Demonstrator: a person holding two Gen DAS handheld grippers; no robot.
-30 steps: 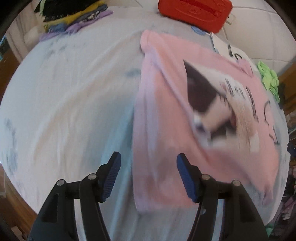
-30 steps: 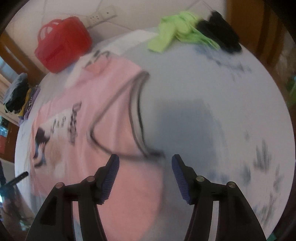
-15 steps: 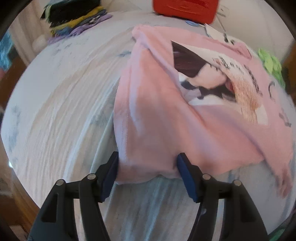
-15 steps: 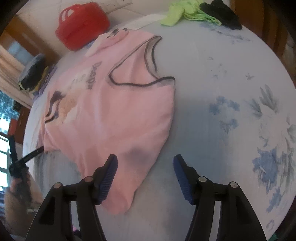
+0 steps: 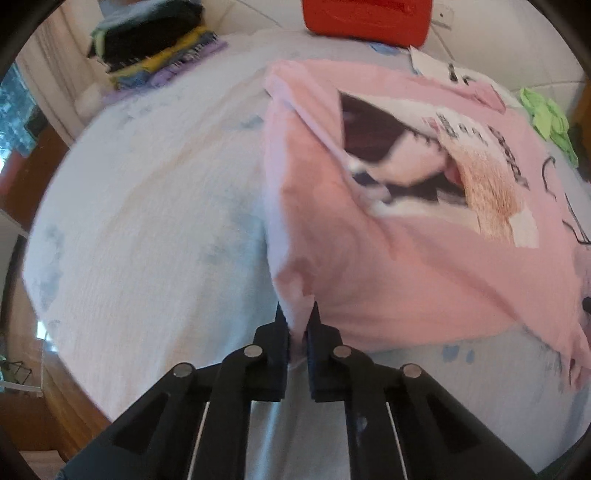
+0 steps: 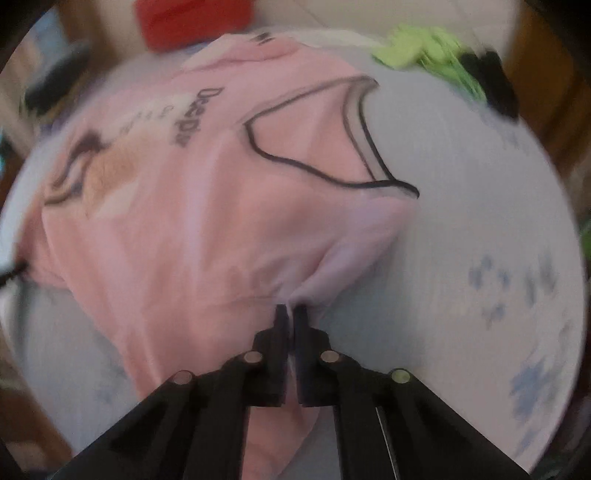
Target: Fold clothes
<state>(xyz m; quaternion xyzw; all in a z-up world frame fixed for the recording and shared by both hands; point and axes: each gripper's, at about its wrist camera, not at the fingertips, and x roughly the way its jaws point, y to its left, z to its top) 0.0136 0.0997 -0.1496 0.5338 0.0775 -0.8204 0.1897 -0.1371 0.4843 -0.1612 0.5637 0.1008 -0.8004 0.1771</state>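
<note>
A pink T-shirt (image 5: pixel 399 251) with a printed picture and a dark-edged collar lies spread on a pale blue flowered cloth (image 5: pixel 147 229). My left gripper (image 5: pixel 297 317) is shut on the shirt's near hem corner, and the fabric bunches between its dark blue pads. In the right wrist view the same pink T-shirt (image 6: pixel 192 236) fills the middle. My right gripper (image 6: pixel 291 312) is shut on a pinch of the shirt near the sleeve, below the collar (image 6: pixel 332 155). The cloth puckers toward both pinches.
A red case (image 5: pixel 365 16) stands at the far edge. A stack of folded clothes (image 5: pixel 155 48) sits far left. A lime green garment (image 6: pixel 424 51) and a black one (image 6: pixel 495 92) lie at the far right. White paper (image 5: pixel 443 70) pokes out beyond the shirt.
Both grippers have closed from wide open onto the pink shirt. The left took the hem corner; the right moved down onto the sleeve side and pinched it.
</note>
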